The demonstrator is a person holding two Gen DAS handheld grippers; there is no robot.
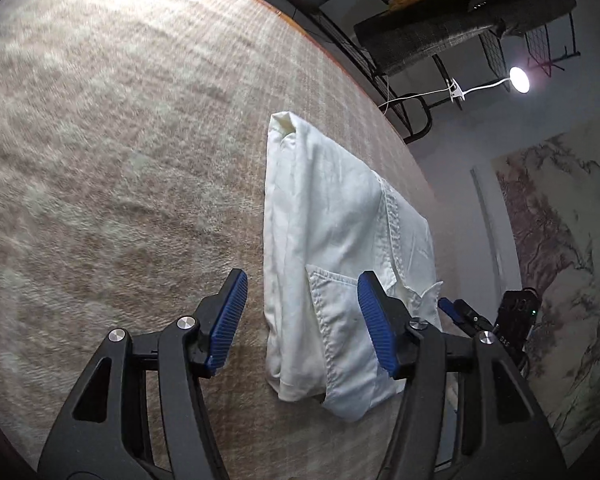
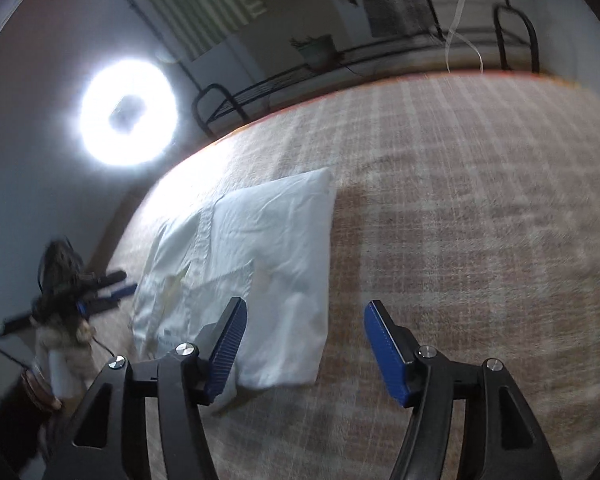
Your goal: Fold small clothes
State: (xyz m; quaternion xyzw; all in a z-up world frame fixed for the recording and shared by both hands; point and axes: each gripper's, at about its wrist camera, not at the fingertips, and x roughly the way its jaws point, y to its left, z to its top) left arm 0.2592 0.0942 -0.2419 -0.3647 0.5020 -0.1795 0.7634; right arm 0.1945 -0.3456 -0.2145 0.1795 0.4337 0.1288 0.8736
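On the plaid blanket [image 1: 120, 160] near its far edge lies our white shirt [image 1: 332, 240], already folded into a narrow packet. Both the left gripper [image 1: 302, 320] and right gripper [image 2: 304, 340] hang released, grasping nothing. For the next fold, we should pinch both near corners evenly, lifting together.

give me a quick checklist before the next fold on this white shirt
1. Left claw open, nothing pinched: ok.
2. Right claw open, nothing pinched: ok.
3. White shirt lying folded on the plaid cloth: ok.
4. Shirt edges even: not ok, the near end looks ragged, with a loose corner sticking out.
5. Shirt clear of the table's edge: cannot tell, its far side lies close to it.
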